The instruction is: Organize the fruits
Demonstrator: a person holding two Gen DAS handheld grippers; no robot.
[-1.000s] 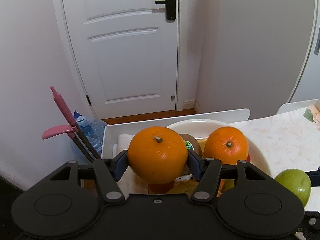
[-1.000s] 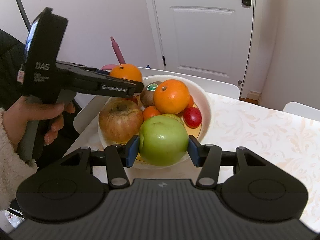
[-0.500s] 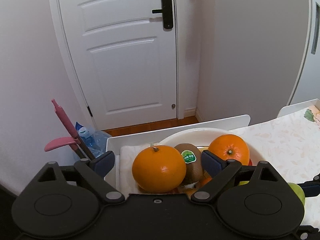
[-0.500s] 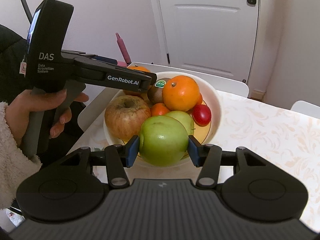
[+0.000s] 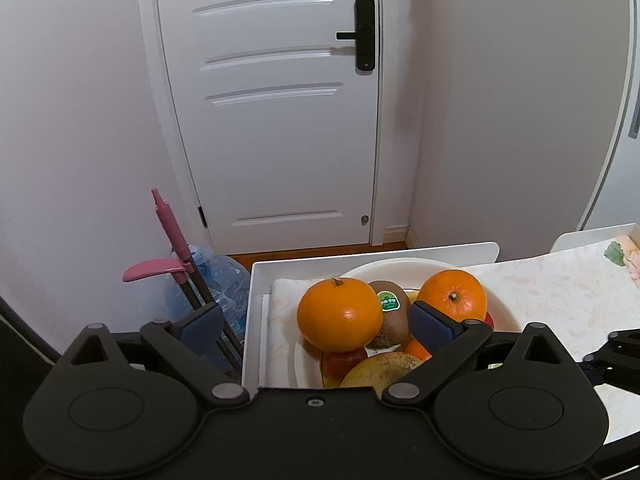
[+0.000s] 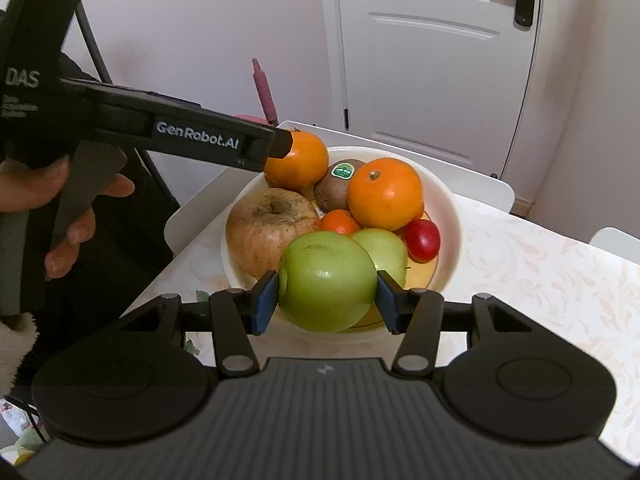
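With our left claw (image 5: 316,322) spread empty, our right claw (image 6: 326,294) pinches the smooth green apple (image 6: 326,280), which may jolt the heaped white ceramic bowl (image 6: 450,216) and roll fruit onto the counter (image 6: 540,280).

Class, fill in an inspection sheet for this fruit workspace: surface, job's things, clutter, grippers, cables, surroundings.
Surface: table under a pale floral cloth.
Job's things: white bowl holding two oranges, a kiwi with a sticker, a russet apple, a green apple, a red tomato and a small tangerine.
Clutter: nothing seen.
Grippers: left gripper open above the bowl; right gripper shut on a green apple.
Cables: nothing seen.
Surroundings: white door, water bottle, pink-handled tool.
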